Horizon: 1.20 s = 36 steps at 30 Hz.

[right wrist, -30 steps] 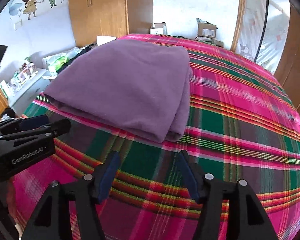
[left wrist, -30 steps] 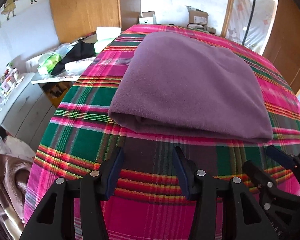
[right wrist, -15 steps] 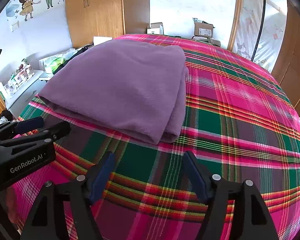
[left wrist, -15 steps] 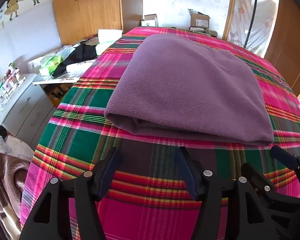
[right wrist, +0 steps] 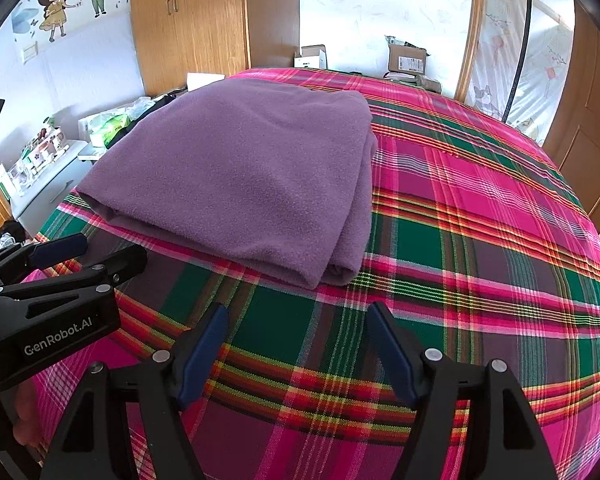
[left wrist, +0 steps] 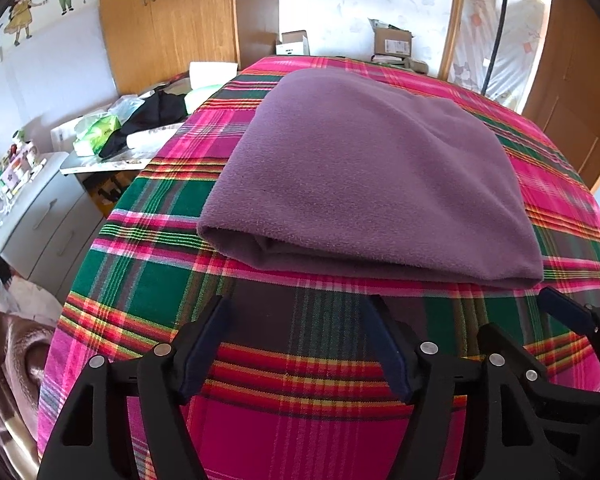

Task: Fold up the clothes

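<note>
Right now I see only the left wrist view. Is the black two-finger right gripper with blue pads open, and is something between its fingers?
Observer: Yes, the right gripper is open. Its jaws have just been opening, and only the pink and green plaid bedspread shows between them.
Operator: How does the right side of the folded cloth look?
Observer: The folded purple fleece garment shows several stacked layers along that side, which end in a rounded corner near the right gripper.
Operator: Does the right gripper touch that corner?
Observer: No. A strip of bedspread lies between its fingertips and the corner.
</note>
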{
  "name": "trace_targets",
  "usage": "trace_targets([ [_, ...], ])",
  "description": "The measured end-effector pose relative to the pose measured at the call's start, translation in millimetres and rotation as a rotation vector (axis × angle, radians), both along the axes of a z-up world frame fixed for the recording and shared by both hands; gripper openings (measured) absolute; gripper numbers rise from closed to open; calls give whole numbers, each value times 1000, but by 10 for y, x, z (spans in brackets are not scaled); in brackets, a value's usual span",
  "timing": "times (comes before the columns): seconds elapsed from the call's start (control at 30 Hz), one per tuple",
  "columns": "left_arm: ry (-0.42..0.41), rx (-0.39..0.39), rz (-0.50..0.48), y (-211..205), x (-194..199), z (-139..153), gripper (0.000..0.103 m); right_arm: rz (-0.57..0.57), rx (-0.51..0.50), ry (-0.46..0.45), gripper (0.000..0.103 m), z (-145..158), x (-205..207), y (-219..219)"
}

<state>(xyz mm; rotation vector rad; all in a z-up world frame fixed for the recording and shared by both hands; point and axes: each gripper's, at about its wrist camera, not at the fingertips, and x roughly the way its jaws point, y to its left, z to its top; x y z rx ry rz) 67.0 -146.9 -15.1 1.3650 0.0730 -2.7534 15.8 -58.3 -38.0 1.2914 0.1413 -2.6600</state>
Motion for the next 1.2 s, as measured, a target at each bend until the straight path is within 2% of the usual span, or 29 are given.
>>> trace_targets([
  [1.2,21,-5,26,33,8,-6,74,-23,1,0,73,7,13,-6],
])
